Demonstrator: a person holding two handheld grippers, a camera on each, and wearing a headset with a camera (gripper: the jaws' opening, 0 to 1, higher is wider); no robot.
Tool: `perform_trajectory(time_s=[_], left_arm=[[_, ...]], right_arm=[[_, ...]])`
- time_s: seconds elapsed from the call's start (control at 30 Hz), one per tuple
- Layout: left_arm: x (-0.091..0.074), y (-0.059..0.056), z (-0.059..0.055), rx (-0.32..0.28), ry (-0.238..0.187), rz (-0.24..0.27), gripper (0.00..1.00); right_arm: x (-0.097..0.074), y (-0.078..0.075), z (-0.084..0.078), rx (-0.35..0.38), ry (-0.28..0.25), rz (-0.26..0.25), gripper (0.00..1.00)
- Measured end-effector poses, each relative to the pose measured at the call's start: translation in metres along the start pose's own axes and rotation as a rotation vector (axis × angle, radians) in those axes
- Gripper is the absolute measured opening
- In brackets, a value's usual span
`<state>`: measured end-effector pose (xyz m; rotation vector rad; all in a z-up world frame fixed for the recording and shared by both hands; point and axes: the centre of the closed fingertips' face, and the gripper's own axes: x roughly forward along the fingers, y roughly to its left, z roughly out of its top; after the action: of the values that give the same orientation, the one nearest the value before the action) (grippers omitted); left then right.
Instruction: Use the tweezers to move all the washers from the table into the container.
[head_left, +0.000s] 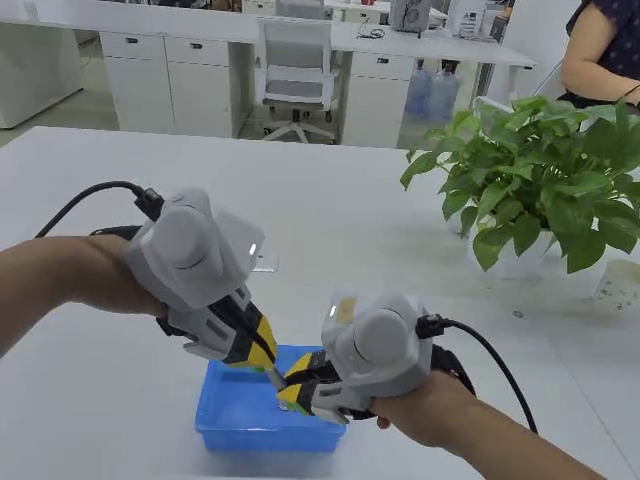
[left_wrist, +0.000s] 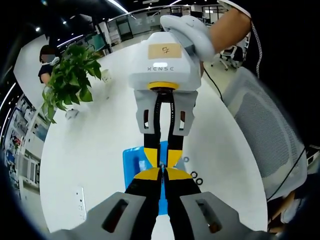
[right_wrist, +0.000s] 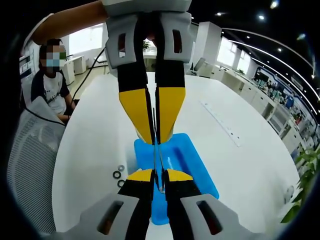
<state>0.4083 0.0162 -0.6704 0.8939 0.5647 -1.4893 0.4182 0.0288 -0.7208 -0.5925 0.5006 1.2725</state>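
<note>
Left gripper (head_left: 268, 364) and right gripper (head_left: 291, 391), tip to tip over one blue container (right_wrist: 191, 161), both clamped on one tweezers (right_wrist: 157, 159). Three washers (right_wrist: 116, 174) on desk (head_left: 330, 220) beside it.

You can read XENSE in grey letters on the white housing of your right gripper (left_wrist: 161, 161). Just above that word, a small tan paper sticker (left_wrist: 165, 50) bears a handwritten mark too scrawled to read.

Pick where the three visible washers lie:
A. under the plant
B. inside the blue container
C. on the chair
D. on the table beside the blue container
D: the washers lie on the white table, beside the blue container.
</note>
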Motion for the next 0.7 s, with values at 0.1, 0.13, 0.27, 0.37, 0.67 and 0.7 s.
perform_trajectory(time_s=[0.1, 0.13, 0.27, 0.37, 0.67, 0.7], left_arm=[[0.003, 0.002, -0.002, -0.004, -0.001, 0.000, 0.06], [0.004, 0.002, -0.003, -0.006, -0.002, 0.001, 0.06], [0.010, 0.005, -0.008, -0.010, 0.000, 0.000, 0.06], [0.015, 0.006, -0.011, -0.014, -0.001, 0.000, 0.06], [0.025, 0.006, -0.019, -0.027, 0.000, -0.011, 0.06], [0.026, 0.007, -0.019, -0.027, 0.000, -0.013, 0.06]], right_arm=[[0.003, -0.002, -0.003, -0.004, 0.003, 0.000, 0.09], [0.005, -0.003, -0.004, -0.005, 0.004, 0.001, 0.09], [0.009, -0.005, -0.010, -0.012, 0.007, 0.002, 0.09], [0.013, -0.006, -0.014, -0.018, 0.006, 0.005, 0.09], [0.022, -0.006, -0.021, -0.005, 0.008, 0.022, 0.10], [0.023, -0.006, -0.023, -0.007, 0.009, 0.024, 0.10]])
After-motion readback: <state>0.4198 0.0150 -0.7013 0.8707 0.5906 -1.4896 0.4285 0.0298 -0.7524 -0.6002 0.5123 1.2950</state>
